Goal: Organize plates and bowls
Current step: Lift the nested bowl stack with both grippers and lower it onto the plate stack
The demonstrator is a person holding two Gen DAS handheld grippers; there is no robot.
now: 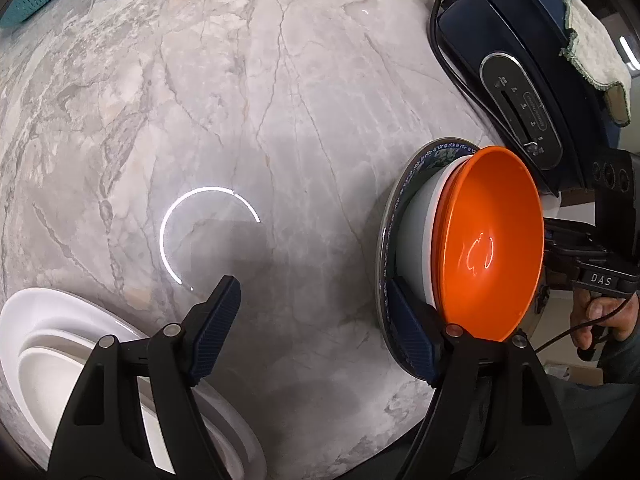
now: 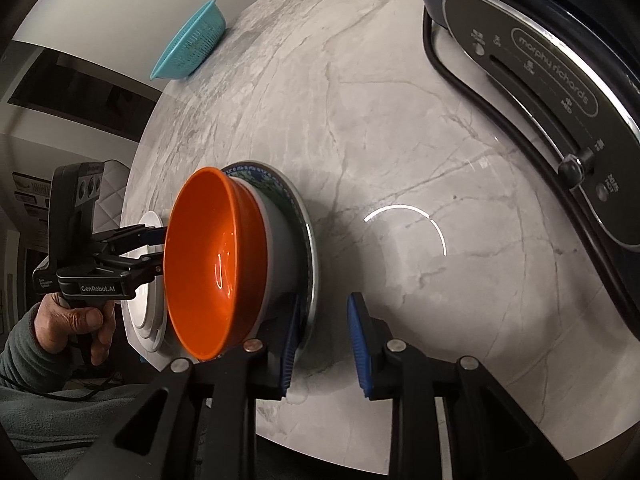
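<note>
Bowls are seen nested at the right of the left wrist view: an orange bowl (image 1: 490,248) sits in a white bowl (image 1: 416,240), on a patterned plate (image 1: 390,216) lying on the marble table (image 1: 240,100). The left gripper (image 1: 316,332) is held wide apart, with only bare table between its fingers. White plates (image 1: 52,344) are stacked at the lower left. A dark appliance (image 1: 520,80) is seen at the upper right.

In the right wrist view, the orange bowl (image 2: 212,264) stack is seen left of centre. The right gripper (image 2: 324,348) is spread narrowly; its left finger (image 2: 290,348) lies at the patterned plate's (image 2: 308,240) rim, though contact cannot be judged, and nothing is gripped. A teal basket (image 2: 190,48) is placed at the upper left.
</note>
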